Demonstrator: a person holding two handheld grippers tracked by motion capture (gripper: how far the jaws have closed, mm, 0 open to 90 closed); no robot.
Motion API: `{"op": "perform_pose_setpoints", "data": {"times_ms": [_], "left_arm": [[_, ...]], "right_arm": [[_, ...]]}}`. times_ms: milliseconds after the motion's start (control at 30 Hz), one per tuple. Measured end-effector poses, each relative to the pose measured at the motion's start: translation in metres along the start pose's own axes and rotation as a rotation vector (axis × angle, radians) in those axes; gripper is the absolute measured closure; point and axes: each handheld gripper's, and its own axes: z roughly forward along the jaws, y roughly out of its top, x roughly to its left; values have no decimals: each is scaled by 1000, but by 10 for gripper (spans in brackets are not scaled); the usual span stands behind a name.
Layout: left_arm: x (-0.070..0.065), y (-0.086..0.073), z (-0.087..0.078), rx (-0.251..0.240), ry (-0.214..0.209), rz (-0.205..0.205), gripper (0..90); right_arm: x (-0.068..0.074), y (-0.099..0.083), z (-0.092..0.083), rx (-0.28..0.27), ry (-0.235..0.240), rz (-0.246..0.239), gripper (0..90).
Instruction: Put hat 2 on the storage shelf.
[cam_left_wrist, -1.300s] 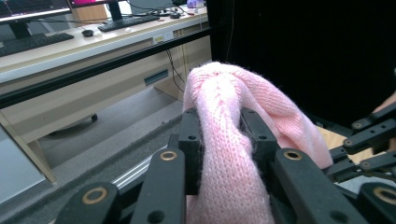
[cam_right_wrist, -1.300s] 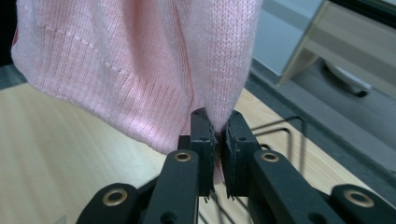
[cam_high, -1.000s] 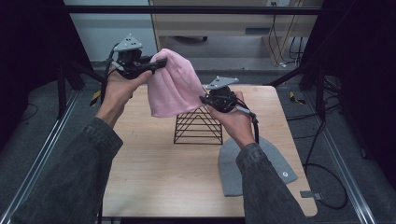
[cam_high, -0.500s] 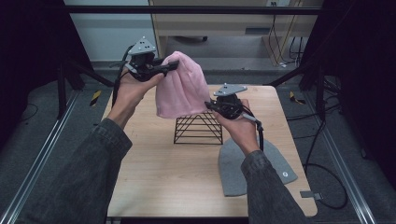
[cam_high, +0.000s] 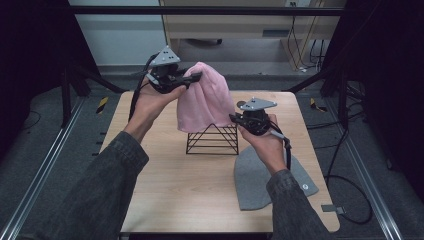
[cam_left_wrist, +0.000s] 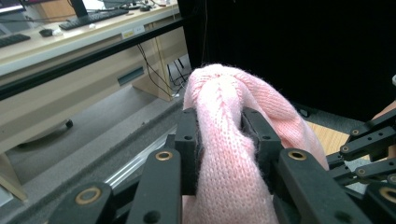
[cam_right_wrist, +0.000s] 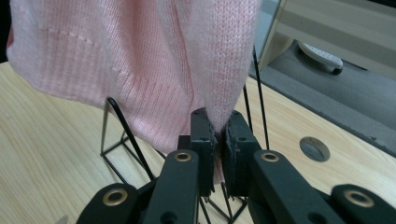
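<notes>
A pink knitted beanie (cam_high: 202, 100) hangs above a black wire pyramid rack (cam_high: 212, 139) on the wooden table (cam_high: 165, 190). My left gripper (cam_high: 192, 77) is shut on the beanie's crown at the upper left; the bunched knit (cam_left_wrist: 219, 121) sits between its jaws. My right gripper (cam_high: 235, 119) is shut on the beanie's lower right edge, where the pink fabric (cam_right_wrist: 217, 112) is pinched thin between the pads. The beanie's ribbed hem (cam_right_wrist: 84, 79) drapes over the rack's wires (cam_right_wrist: 123, 130).
A grey beanie (cam_high: 260, 175) lies flat on the table at the front right, under my right forearm. A round hole (cam_right_wrist: 314, 148) is in the tabletop. Black frame bars and a desk stand behind the table.
Both grippers have moved to the right with the pink beanie and come down a little. The beanie's lower edge now hangs over the rack's peak.
</notes>
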Motion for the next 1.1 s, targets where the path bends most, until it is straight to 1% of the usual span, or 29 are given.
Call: {"op": "perform_pose_setpoints", "data": {"times_ms": [33,67,133,200,267,433,467,567,600,700,767,833,867,967,1033,1067,1100], "left_arm": [[-1,-3,4,11,-5,3,702],[-1,-3,4,11,-5,3,701],[-3,-5,8,17,-5,1,697],[-3,-7,11,27,-4,-4,693],[-5,-10,13,36,-8,-4,688],[-7,-14,15,49,-14,1,677],[-9,-16,16,49,-16,-7,676],[-11,-19,17,63,-21,2,673],[-12,-21,18,64,-27,-4,671],[-17,-28,17,61,-45,-15,671],[-18,-29,18,64,-45,-19,673],[-21,-31,18,60,-56,-30,674],[-25,-32,19,67,-62,-24,674],[-29,-34,21,81,-59,-15,675],[-31,-35,21,88,-62,-11,676],[-33,-36,21,98,-61,-2,678],[-34,-39,22,111,-59,-3,678]], "right_arm": [[-1,-2,0,7,-4,2,844],[-1,-2,0,7,-4,2,844],[-3,-6,-1,19,-19,-5,844],[-5,-7,-2,23,-22,-4,844],[-8,-11,-3,27,-35,0,844],[-9,-15,-3,40,-44,-7,844],[-8,-17,-3,47,-41,-7,844],[-6,-21,-2,51,-48,-17,844],[-4,-25,-2,56,-51,-19,844],[-2,-30,-2,61,-50,-16,844],[-1,-32,-2,64,-49,-14,844],[1,-38,-1,74,-45,-6,844],[1,-39,-1,79,-46,-7,844],[2,-42,-1,90,-47,-17,844],[2,-45,0,99,-44,-9,844],[3,-48,2,114,-40,-10,843],[3,-50,3,121,-37,-2,843]]}}
